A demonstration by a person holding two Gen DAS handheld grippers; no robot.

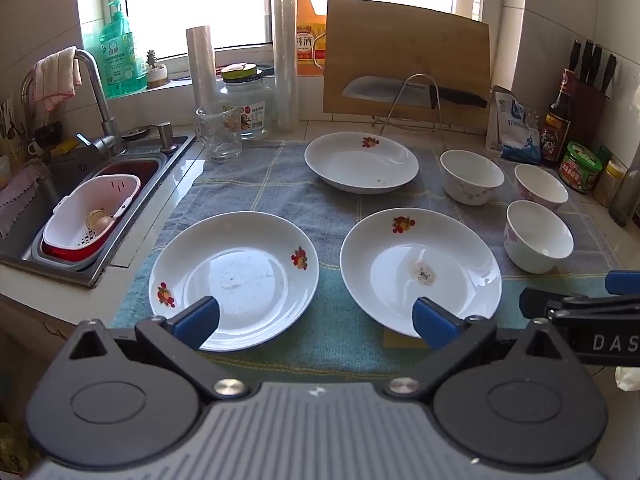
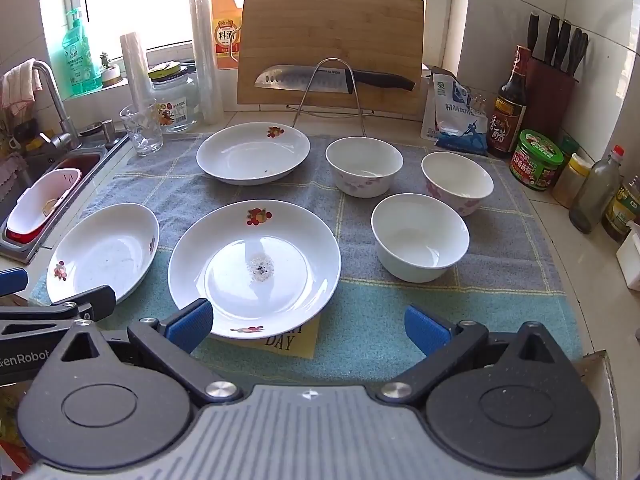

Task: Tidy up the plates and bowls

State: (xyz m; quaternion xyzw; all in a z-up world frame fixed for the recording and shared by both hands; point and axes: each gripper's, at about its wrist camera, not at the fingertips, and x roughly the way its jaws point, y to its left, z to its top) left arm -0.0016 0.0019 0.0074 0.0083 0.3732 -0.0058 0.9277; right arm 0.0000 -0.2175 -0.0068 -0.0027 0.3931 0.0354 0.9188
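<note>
Three white plates with fruit prints lie on a blue-grey towel (image 1: 336, 344): a near left plate (image 1: 234, 280), a near right plate (image 1: 420, 272) with a crumb stain, and a far plate (image 1: 360, 162). Three white bowls stand to the right: (image 1: 471, 176), (image 1: 540, 189), (image 1: 538, 236). My left gripper (image 1: 316, 318) hovers open above the towel's near edge, its pads over the two near plates, holding nothing. My right gripper (image 2: 308, 326) is open too, just before the stained plate (image 2: 254, 268). The bowls (image 2: 420, 236), (image 2: 364, 166), (image 2: 458, 182) sit beyond it.
A sink (image 1: 60, 200) with a pink colander and a tap lies left. A glass (image 1: 218, 134), a jar and film rolls stand behind. A cutting board (image 1: 406, 56) with a knife leans at the back. Bottles, jars and a knife block (image 2: 552, 80) line the right wall.
</note>
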